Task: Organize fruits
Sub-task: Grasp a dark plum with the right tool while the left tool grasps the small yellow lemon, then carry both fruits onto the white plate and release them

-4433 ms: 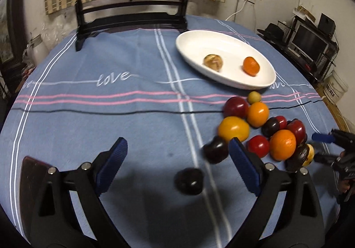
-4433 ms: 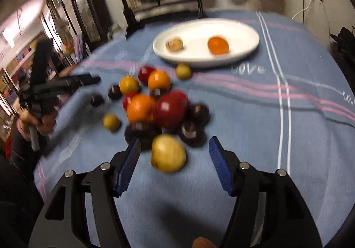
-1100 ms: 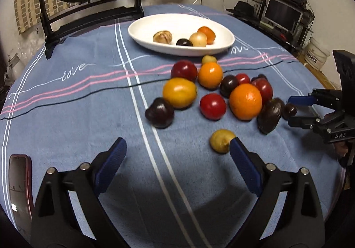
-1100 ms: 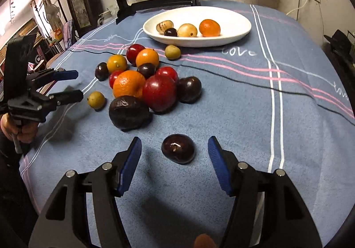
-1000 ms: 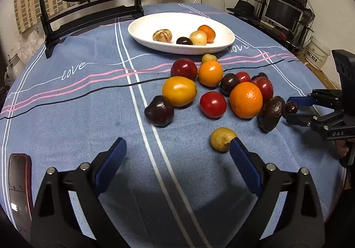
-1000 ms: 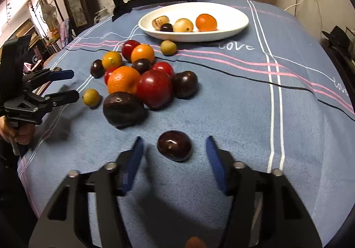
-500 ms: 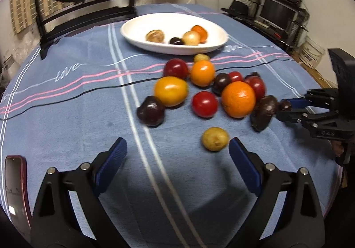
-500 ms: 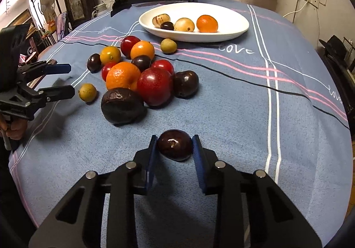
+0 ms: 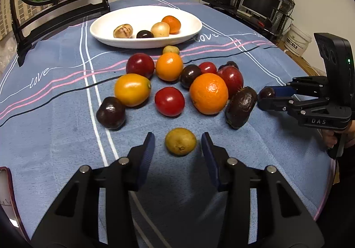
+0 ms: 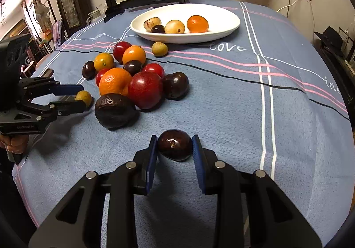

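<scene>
A white oval plate (image 9: 190,30) at the far side holds several fruits. A cluster of red, orange and dark fruits (image 9: 208,92) lies on the blue tablecloth in front of it. My left gripper (image 9: 177,143) straddles a small yellow fruit (image 9: 180,141), its jaws narrowed but with gaps on both sides. My right gripper (image 10: 175,145) is shut on a dark plum (image 10: 175,144) resting on the cloth; it also shows in the left wrist view (image 9: 266,92). The left gripper shows in the right wrist view (image 10: 77,97) around the yellow fruit (image 10: 83,97).
A large dark avocado-like fruit (image 10: 114,110) lies next to the right gripper's plum. A lone green-yellow fruit (image 10: 159,49) sits by the plate. A black mirror stand (image 9: 62,10) stands behind the plate. A red-edged phone (image 9: 6,194) lies at the near left.
My left gripper has moved forward around the yellow fruit and its jaws have narrowed. My right gripper has closed onto the dark plum.
</scene>
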`<state>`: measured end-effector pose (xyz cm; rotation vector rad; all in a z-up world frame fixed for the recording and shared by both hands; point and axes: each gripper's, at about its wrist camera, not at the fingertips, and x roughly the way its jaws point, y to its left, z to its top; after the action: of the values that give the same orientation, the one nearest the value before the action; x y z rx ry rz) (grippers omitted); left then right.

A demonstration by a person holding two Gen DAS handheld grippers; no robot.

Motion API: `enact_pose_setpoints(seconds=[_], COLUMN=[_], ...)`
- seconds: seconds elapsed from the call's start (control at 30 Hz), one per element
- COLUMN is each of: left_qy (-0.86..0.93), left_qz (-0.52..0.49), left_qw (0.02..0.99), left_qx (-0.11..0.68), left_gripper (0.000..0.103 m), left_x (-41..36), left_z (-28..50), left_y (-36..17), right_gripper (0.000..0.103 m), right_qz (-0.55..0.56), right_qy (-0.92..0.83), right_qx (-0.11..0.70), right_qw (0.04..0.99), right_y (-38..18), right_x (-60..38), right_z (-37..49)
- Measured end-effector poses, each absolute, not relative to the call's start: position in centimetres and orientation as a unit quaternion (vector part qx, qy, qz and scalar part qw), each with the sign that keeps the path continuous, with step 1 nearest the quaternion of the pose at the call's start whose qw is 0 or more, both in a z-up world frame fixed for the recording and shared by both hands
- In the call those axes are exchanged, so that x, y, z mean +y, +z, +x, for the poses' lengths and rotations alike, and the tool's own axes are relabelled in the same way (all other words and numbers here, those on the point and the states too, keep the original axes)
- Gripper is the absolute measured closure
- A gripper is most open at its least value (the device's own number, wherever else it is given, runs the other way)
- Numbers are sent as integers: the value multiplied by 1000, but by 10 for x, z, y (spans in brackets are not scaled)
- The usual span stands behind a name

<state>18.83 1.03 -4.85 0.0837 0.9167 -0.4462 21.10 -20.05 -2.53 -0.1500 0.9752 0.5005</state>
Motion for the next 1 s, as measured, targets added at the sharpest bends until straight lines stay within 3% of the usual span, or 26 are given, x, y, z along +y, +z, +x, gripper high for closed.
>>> enact_pose_setpoints(seconds=[0.23, 0.67, 0.83, 1.0], left_qy=[-218, -223, -213, -187], left_qz=[41, 30, 25, -12], left_qw=[865, 875, 894, 904], left_qx=[451, 428, 394, 384], left_gripper=[73, 74, 74, 74], left_x=[7, 18, 22, 25], left_z=[192, 198, 234, 303], left_y=[-53, -29, 9, 28], right_gripper=[71, 71, 71, 71], right_qz=[-70, -44, -39, -18], right_qy=[238, 270, 274, 253], right_qx=[462, 427, 357, 347], right_qw=[851, 862, 892, 903], right_y=[-25, 1, 43, 44], right_x=[-201, -203, -188, -171], right_z=[210, 224, 266, 329])
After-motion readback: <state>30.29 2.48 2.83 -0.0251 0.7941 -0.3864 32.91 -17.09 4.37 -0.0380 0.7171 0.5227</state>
